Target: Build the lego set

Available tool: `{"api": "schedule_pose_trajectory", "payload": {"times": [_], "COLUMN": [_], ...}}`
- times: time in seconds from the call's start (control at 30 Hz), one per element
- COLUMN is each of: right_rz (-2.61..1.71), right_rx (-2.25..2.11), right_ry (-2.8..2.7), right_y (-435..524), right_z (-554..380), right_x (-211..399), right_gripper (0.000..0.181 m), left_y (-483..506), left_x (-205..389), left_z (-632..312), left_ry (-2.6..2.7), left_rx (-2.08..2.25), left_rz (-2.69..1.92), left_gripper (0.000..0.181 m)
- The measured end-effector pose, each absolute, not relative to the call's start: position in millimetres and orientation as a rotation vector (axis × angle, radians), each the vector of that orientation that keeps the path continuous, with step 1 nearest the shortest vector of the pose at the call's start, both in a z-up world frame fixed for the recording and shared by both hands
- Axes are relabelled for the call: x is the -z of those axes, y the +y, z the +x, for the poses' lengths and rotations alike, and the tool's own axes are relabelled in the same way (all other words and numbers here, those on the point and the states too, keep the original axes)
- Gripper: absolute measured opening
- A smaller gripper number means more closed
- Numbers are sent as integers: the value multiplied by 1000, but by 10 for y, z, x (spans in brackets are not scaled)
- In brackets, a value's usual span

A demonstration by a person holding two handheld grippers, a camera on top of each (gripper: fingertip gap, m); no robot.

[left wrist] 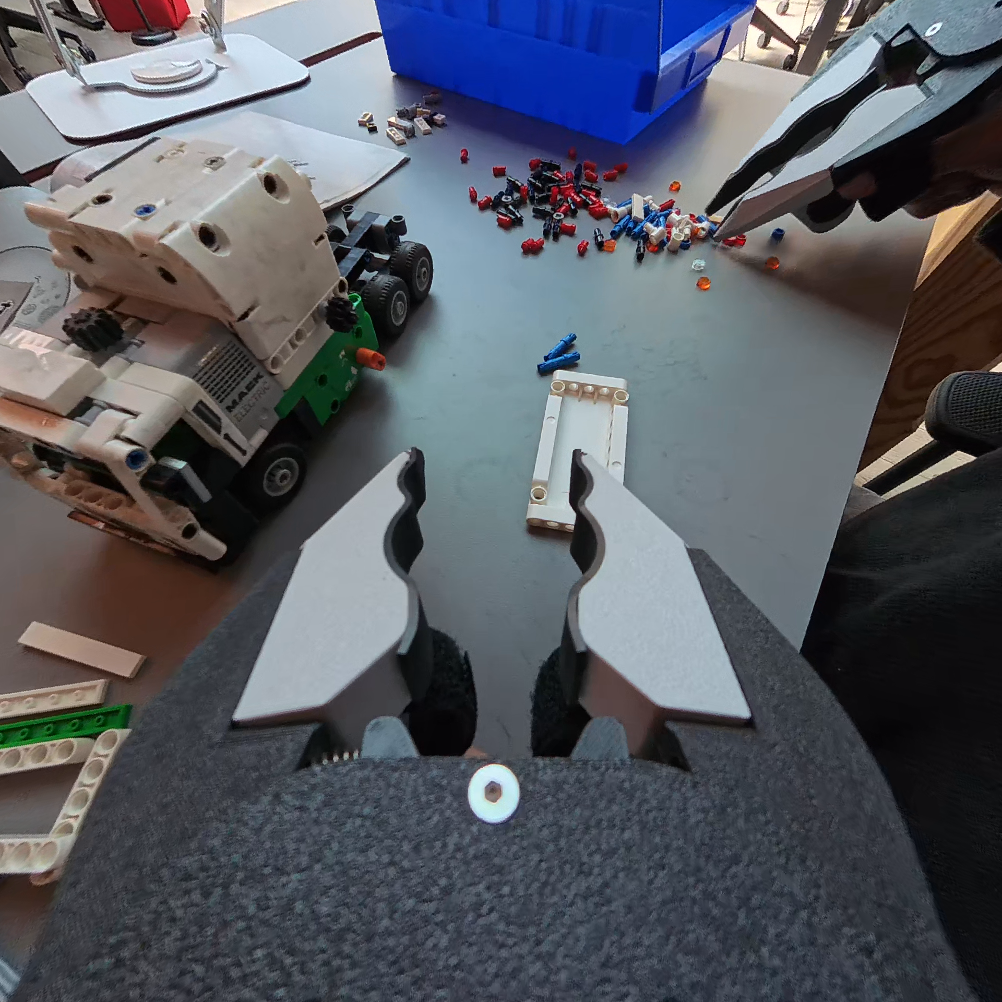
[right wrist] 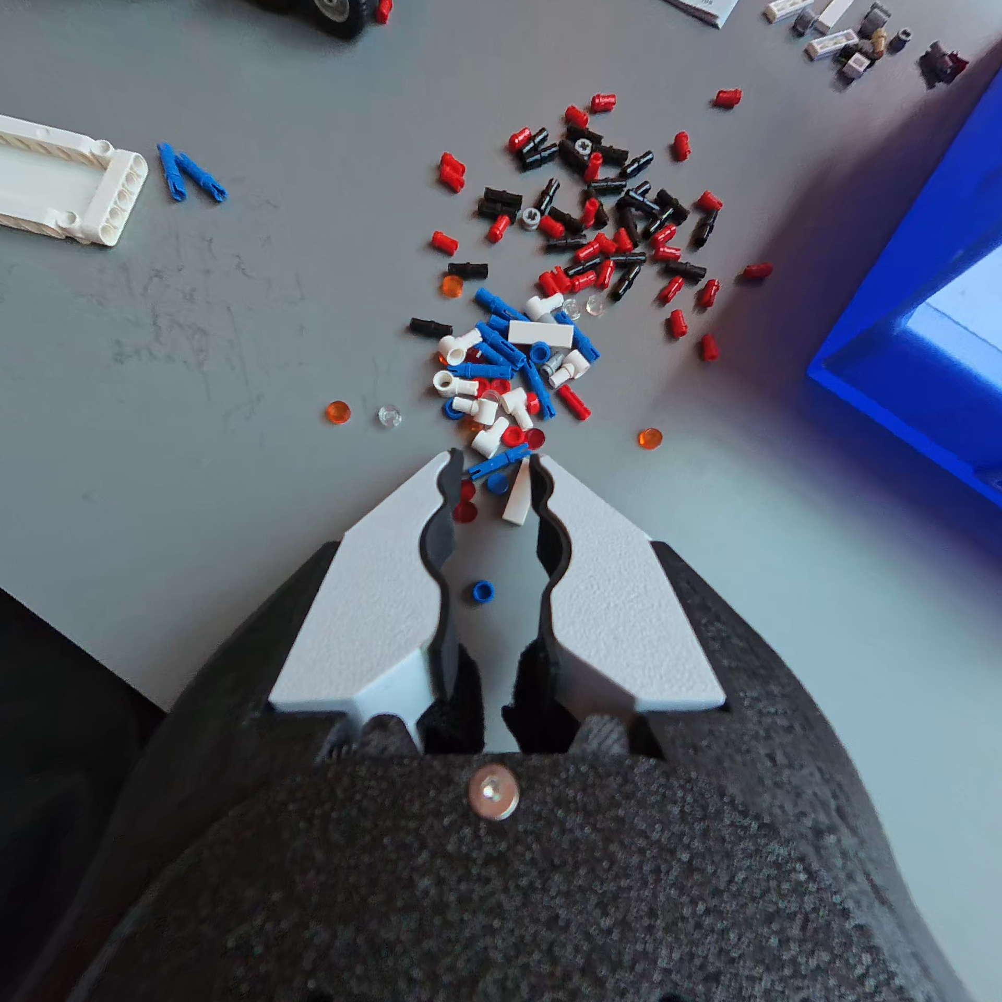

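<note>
Left wrist view shows one blue bin [left wrist: 564,59] at the table's [left wrist: 705,434] far edge, one white-and-green truck [left wrist: 179,347] at left, one white frame piece [left wrist: 580,434] lying flat ahead with its long axis pointing away, and two blue pins [left wrist: 559,353] just beyond it. Its left gripper [left wrist: 496,461] hangs wide open and empty, one finger covering the frame's near corner. By the scattered pile of red, black, blue and white pins [right wrist: 547,282], the right gripper [right wrist: 492,461] stands partly open, gripping nothing, tips around a blue pin [right wrist: 498,461] and a white tile [right wrist: 518,496] on the table.
</note>
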State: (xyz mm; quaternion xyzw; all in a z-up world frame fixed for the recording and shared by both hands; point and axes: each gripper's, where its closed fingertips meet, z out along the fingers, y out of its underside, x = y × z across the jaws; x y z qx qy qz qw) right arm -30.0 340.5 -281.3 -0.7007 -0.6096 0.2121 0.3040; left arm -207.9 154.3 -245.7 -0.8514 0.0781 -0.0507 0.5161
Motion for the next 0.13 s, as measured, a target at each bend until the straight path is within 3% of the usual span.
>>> {"api": "schedule_pose_trajectory", "payload": {"times": [0.03, 0.13], "right_rz": [-1856, -1844], "right_rx": [-566, -553], "right_ry": [-1618, -1625], "right_y": [3410, 3438], "right_z": [-306, -313], "right_x": [2815, 2816], "right_gripper": [24, 16], "left_y": [1543, 1544], "left_x": [2456, 2459], "left_z": [-2082, -2086], "left_ry": [186, 183], "left_rx": [121, 120], "left_rz": [-2045, -2046], "left_gripper": [52, 52]}}
